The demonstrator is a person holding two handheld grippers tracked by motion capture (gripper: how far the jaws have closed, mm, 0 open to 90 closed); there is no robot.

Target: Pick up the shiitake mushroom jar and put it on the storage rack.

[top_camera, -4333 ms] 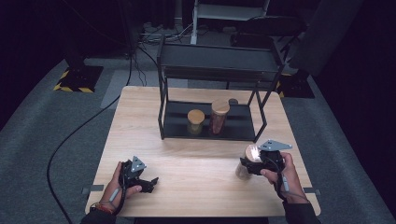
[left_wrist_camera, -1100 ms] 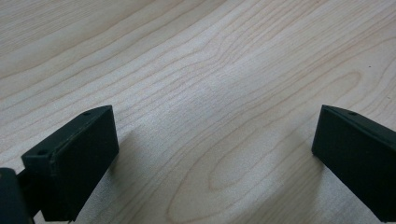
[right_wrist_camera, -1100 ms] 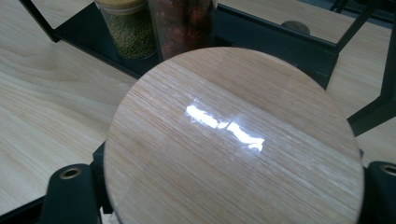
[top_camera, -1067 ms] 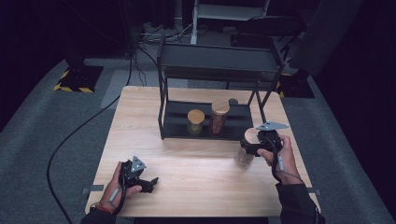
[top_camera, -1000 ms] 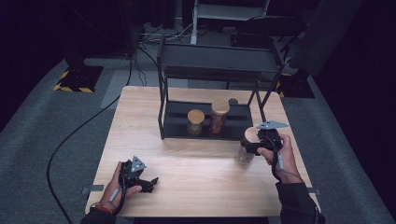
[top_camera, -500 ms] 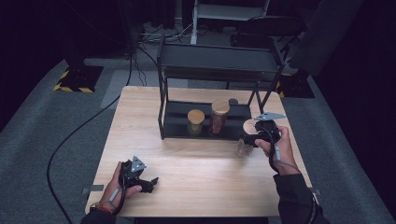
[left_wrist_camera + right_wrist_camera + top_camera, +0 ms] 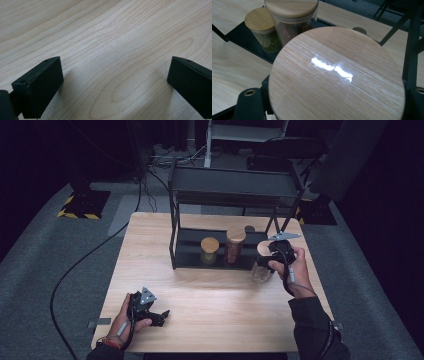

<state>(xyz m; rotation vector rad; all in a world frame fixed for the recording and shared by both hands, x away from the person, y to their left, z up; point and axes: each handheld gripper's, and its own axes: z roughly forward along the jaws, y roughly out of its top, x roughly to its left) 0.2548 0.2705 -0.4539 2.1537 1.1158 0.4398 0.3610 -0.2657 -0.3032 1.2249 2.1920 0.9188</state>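
High view shows my right gripper [image 7: 272,256] holding a glass jar with a wooden lid [image 7: 261,265] at the right end of the black shelf rack [image 7: 235,187], just in front of its lower shelf [image 7: 192,251]. The jar's base seems close to the table [image 7: 220,310], but I cannot tell if it touches it or hangs a little above. In the right gripper view the round wooden lid [image 7: 337,75] is very close to the camera, and the black jaws stand on both sides of it, so I judge the grip is closed on the jar just below the lid.

Two other jars already stand on the lower shelf: a short jar [image 7: 210,250] with greenish content and a taller jar [image 7: 234,245] with reddish content, side by side. I think the step in hand is to bring the third jar onto this shelf, beside the taller one.

My left gripper [image 7: 150,312] rests near the front left corner of the table. In the left gripper view its jaws stand wide apart with nothing between them, over bare wood.

For the next move I need to lift the jar over the shelf edge, keep it upright, pass it between the rack's right leg [image 7: 292,217] and the taller jar without a knock, and then set it down before I release.
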